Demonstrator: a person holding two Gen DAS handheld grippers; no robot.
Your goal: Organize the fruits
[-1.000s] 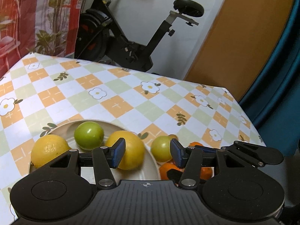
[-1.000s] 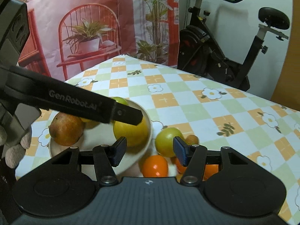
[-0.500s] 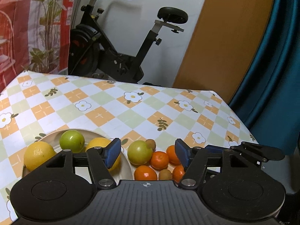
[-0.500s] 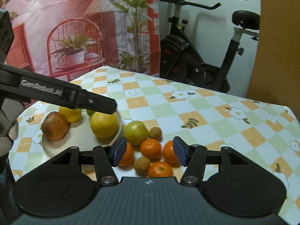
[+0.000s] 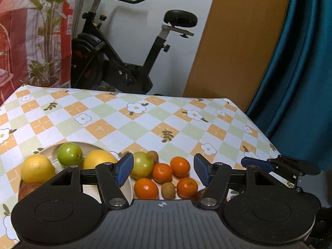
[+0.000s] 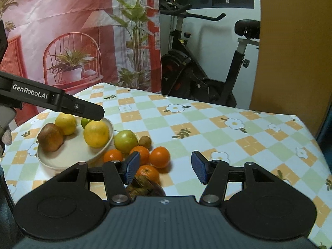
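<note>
A cream plate (image 6: pixel 68 157) holds a lemon (image 6: pixel 66 123), a reddish apple (image 6: pixel 50 137), a large yellow citrus (image 6: pixel 96 133) and a green fruit (image 5: pixel 70 154). On the cloth to its right lie a green apple (image 6: pixel 126 141), two kiwis (image 5: pixel 168 190) and several mandarins (image 6: pixel 159 157). My left gripper (image 5: pixel 163 171) is open above the loose fruit, with nothing between its pads. In the right wrist view it reaches in over the plate (image 6: pixel 62 103). My right gripper (image 6: pixel 165 168) is open and holds nothing, with the mandarins by its left fingertip. A brown object (image 6: pixel 145 188) is partly hidden under it.
The table (image 6: pixel 249 124) wears a checked flower cloth; its right edge drops off near a teal curtain (image 5: pixel 300 62). Behind the far edge stand an exercise bike (image 5: pixel 124 62), an orange-brown panel (image 5: pixel 238 41) and a red printed backdrop (image 6: pixel 62 31).
Both grippers have drawn back from the fruit, so more table and more loose fruit show. The left jaws stand wider than a second ago. The right jaws are unchanged.
</note>
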